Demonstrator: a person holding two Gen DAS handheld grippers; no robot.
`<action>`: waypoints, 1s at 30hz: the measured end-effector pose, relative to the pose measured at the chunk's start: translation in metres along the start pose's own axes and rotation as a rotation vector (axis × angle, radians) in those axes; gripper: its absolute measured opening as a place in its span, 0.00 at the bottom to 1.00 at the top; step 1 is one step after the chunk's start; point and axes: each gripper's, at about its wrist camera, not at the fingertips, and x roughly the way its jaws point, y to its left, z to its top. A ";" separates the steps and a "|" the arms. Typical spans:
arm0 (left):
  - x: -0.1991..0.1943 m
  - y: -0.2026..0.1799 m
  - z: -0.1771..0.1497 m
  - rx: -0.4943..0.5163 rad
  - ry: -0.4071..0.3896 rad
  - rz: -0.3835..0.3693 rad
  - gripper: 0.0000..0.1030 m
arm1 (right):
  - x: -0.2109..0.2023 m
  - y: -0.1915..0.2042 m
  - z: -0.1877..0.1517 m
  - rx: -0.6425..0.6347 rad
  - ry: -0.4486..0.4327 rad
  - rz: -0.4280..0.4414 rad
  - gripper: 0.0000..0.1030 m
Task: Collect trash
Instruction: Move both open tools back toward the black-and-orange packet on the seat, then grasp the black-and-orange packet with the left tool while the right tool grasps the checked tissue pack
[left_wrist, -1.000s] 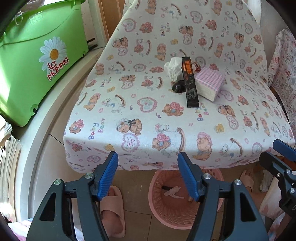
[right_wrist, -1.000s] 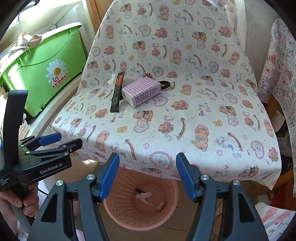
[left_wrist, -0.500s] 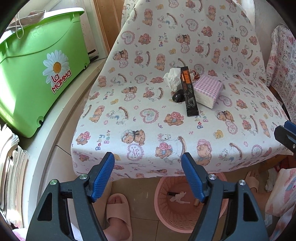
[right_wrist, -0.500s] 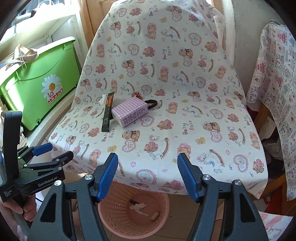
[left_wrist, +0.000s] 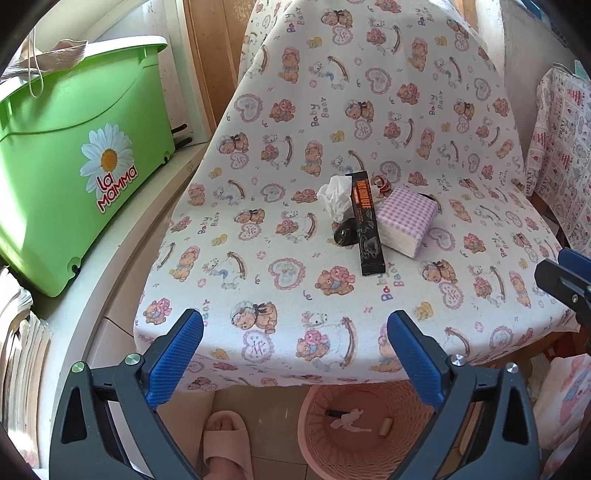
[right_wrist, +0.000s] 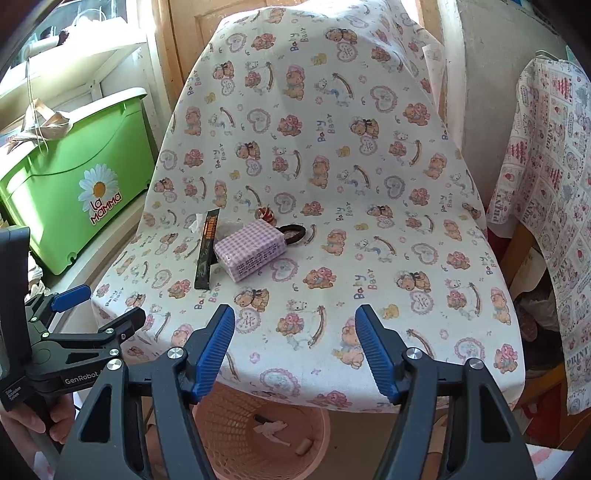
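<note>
On a chair covered with bear-print cloth (left_wrist: 280, 236) lie a crumpled white tissue (left_wrist: 334, 195), a long black and orange packet (left_wrist: 365, 225), a small dark object (left_wrist: 345, 235), a red-striped wrapper (left_wrist: 382, 184) and a pink checked tissue pack (left_wrist: 408, 221). The packet (right_wrist: 207, 251) and pack (right_wrist: 251, 247) also show in the right wrist view. A pink mesh bin (left_wrist: 369, 428) stands under the seat's front edge with scraps inside. My left gripper (left_wrist: 293, 354) is open and empty, at the seat's front edge. My right gripper (right_wrist: 295, 347) is open and empty, at the front edge too.
A green "La Mamma" tub (left_wrist: 74, 177) sits on a white ledge to the left. A pink slipper (left_wrist: 225, 439) lies on the floor beside the bin. Patterned cloth (right_wrist: 554, 206) hangs at the right. The left gripper (right_wrist: 74, 332) shows in the right wrist view.
Both grippers have risen and pulled back a little, so more of the chair back shows. Both stay open. The items on the seat have not moved.
</note>
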 end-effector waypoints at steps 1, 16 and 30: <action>0.003 -0.001 0.003 0.001 0.011 -0.022 0.96 | 0.001 0.000 0.001 0.000 0.001 -0.001 0.68; 0.062 -0.037 0.052 -0.013 0.149 -0.204 0.45 | 0.011 -0.006 0.017 0.026 0.009 0.041 0.68; 0.058 -0.029 0.050 0.017 0.100 -0.217 0.18 | 0.014 -0.016 0.023 0.069 0.004 0.049 0.68</action>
